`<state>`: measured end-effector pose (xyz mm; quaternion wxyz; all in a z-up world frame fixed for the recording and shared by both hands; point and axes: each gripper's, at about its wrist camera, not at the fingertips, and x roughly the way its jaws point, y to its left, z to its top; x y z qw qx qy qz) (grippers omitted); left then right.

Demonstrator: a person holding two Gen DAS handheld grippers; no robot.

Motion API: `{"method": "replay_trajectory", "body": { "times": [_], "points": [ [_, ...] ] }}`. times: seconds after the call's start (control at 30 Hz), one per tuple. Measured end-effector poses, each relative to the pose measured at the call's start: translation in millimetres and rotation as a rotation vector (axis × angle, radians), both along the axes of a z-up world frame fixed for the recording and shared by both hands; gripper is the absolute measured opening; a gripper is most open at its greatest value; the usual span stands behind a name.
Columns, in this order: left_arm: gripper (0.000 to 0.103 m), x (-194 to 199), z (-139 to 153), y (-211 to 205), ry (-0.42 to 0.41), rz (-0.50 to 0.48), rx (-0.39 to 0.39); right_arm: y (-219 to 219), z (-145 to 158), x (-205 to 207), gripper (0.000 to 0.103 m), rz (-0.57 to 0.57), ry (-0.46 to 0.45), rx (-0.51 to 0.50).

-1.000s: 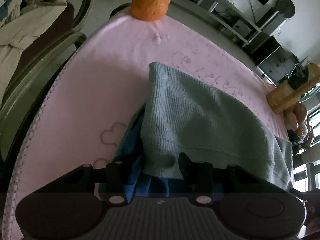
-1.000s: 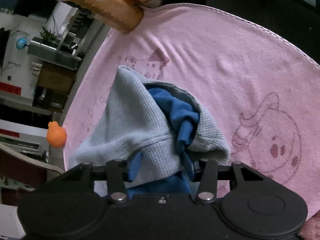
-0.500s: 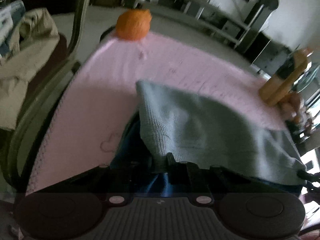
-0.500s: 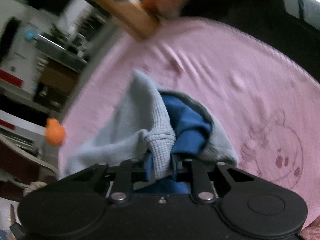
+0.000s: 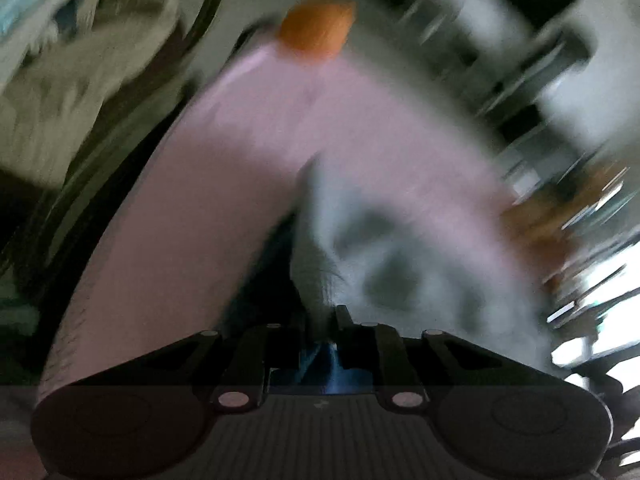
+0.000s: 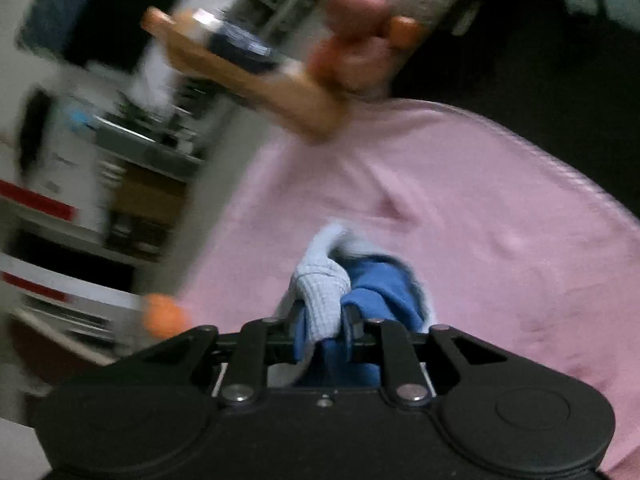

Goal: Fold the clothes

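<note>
Black plastic fingers of the right gripper (image 6: 322,330) are pinched tight on a bunched edge of the grey waffle-knit garment with a blue lining (image 6: 320,296). From that grip the cloth runs away toward twelve o'clock in a short peaked ridge, blue showing on its three o'clock side, grey on its nine o'clock side. Beyond it spreads the pink towel with faint printed cartoons (image 6: 460,208) that covers the table.

On the other hand, the left gripper (image 5: 324,320) has its fingers drawn close together on another bunch of the same garment, grey above and a sliver of blue between the fingers. That view is badly smeared by motion, so the cloth's outline is only rough: it billows from the grip toward one and two o'clock, across the towel.

So the garment hangs between the two grippers, its long axis running from one pinch to the other, lifted off the towel at both held points. Neither hand is nearer; both already have it. Any coming fold would, I judge, depend on the two moving together so the span stays taut.

At the towel's far edge sit a small orange plush toy (image 5: 314,32) and a tan wooden block-shaped object (image 6: 256,80).
</note>
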<state>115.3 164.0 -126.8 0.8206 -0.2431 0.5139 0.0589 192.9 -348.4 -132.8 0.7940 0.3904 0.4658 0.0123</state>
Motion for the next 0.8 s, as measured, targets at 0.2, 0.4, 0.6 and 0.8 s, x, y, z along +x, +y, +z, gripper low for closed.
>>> {"method": "replay_trajectory", "body": {
  "times": [0.2, 0.4, 0.6, 0.8],
  "points": [
    [0.025, -9, 19, -27, -0.117, -0.067, 0.156, -1, -3, -21, 0.063, 0.019, 0.008, -0.152],
    [0.026, -21, 45, -38, -0.289, -0.094, 0.188, -4, 4, -37, 0.064, 0.068, -0.126, -0.047],
    [0.026, 5, 26, -68, -0.234, -0.215, 0.310, 2, -3, -22, 0.029, 0.056, -0.083, -0.089],
    [0.026, 19, -7, -76, -0.089, -0.254, 0.418, 16, -11, -10, 0.029, 0.082, -0.041, -0.189]
  ]
}}
